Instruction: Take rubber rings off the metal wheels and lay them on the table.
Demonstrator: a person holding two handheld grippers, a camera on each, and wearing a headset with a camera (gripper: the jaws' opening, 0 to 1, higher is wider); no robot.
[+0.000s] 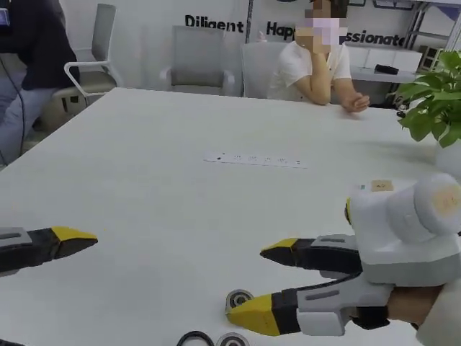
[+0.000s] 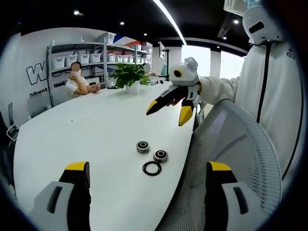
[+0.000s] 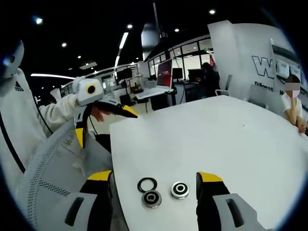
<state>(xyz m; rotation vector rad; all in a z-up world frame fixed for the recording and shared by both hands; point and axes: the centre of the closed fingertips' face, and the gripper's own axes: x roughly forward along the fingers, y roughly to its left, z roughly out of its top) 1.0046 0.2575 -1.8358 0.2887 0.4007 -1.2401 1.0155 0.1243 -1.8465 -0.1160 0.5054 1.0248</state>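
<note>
Rubber ring (image 3: 147, 184): one lies loose and flat on the table, and there are two metal wheels beside it. All three sit close to the near edge of the one large white table (image 1: 180, 158), which takes up most of the head view.

Two grippers are over the table. The right gripper (image 1: 246, 281), at the lower right of the head view, has its yellow-tipped jaws spread well apart and grips nothing. Its lower tip appears just beside a wheel there. The left gripper (image 2: 147, 167) comes in at the lower left edge of the head view, well apart from the pieces. In the left gripper view its jaws stand wide apart with nothing between them.

In the right gripper view, at bottom centre, the first wheel (image 3: 151, 198) lies just below the ring and the second wheel (image 3: 180, 189) just to its right. I cannot tell whether either wheel still wears a ring.
</note>
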